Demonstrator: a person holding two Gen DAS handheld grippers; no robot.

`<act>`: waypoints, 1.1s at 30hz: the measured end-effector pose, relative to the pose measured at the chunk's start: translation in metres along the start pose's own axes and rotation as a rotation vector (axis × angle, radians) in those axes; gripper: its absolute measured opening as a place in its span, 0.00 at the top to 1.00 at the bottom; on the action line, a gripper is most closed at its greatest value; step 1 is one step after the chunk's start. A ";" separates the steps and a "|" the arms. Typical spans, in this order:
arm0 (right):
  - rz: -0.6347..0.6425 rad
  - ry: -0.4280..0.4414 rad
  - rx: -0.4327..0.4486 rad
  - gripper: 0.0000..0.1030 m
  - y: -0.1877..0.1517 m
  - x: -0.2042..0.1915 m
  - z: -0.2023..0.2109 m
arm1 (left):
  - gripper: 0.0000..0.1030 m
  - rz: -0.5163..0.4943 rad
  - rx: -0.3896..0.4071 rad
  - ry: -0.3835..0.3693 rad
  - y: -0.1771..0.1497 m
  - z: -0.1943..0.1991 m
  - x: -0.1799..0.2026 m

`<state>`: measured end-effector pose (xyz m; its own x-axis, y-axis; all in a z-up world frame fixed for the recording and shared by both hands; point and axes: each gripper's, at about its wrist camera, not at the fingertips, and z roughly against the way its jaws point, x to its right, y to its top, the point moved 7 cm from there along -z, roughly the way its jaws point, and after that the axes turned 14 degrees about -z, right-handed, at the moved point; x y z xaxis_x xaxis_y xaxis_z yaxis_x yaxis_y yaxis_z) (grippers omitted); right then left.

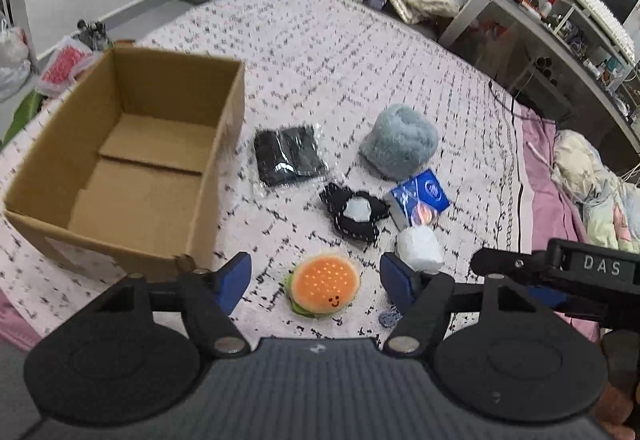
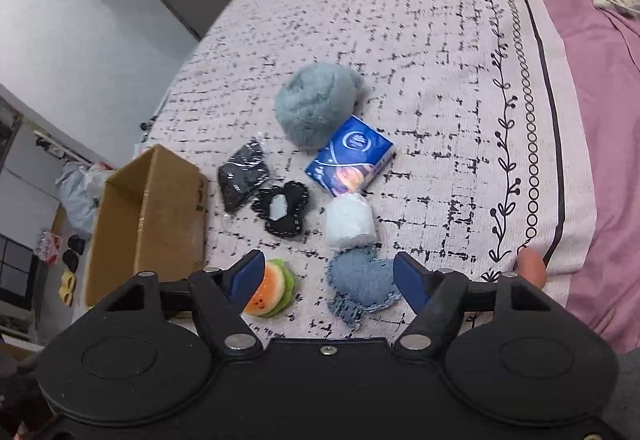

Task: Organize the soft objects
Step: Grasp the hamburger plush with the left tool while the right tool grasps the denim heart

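Note:
An open, empty cardboard box [image 1: 120,160] [image 2: 148,220] sits on the bed's left. Beside it lie a plush burger [image 1: 324,290] [image 2: 272,292], a black fabric pouch with a pale centre [image 1: 354,214] [image 2: 284,210], a black bagged item [image 1: 289,154] [image 2: 242,176], a fluffy blue-grey ball [image 1: 400,146] [image 2: 316,104], a blue tissue pack [image 1: 420,196] [image 2: 352,156], a white roll [image 1: 419,250] [image 2: 350,224] and a denim heart [image 2: 360,286]. My left gripper [image 1: 316,282] is open above the burger. My right gripper [image 2: 328,282] is open over the denim heart.
The bed has a white patterned blanket [image 2: 440,60] and a pink sheet [image 2: 600,120] at the right. A cluttered desk [image 1: 560,24] stands beyond the bed. Bags [image 1: 16,60] and shoes [image 2: 70,268] lie on the floor at the left.

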<state>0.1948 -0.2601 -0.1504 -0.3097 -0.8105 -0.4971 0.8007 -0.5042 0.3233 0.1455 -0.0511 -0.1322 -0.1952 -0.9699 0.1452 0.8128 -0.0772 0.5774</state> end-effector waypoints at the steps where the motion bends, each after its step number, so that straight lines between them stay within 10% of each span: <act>1: -0.007 -0.014 0.003 0.36 0.001 0.001 -0.003 | 0.34 0.001 -0.013 -0.003 -0.001 -0.006 0.001; 22: -0.025 -0.145 -0.168 0.33 -0.010 0.009 -0.068 | 0.34 0.001 -0.184 -0.008 -0.019 -0.087 0.008; 33: -0.036 -0.200 -0.181 0.33 -0.014 0.012 -0.090 | 0.63 0.019 -0.187 -0.005 -0.019 -0.088 0.009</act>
<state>0.2262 -0.2361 -0.2333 -0.4203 -0.8447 -0.3313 0.8604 -0.4870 0.1499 0.1773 -0.0784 -0.2127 -0.1815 -0.9705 0.1589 0.9040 -0.1011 0.4153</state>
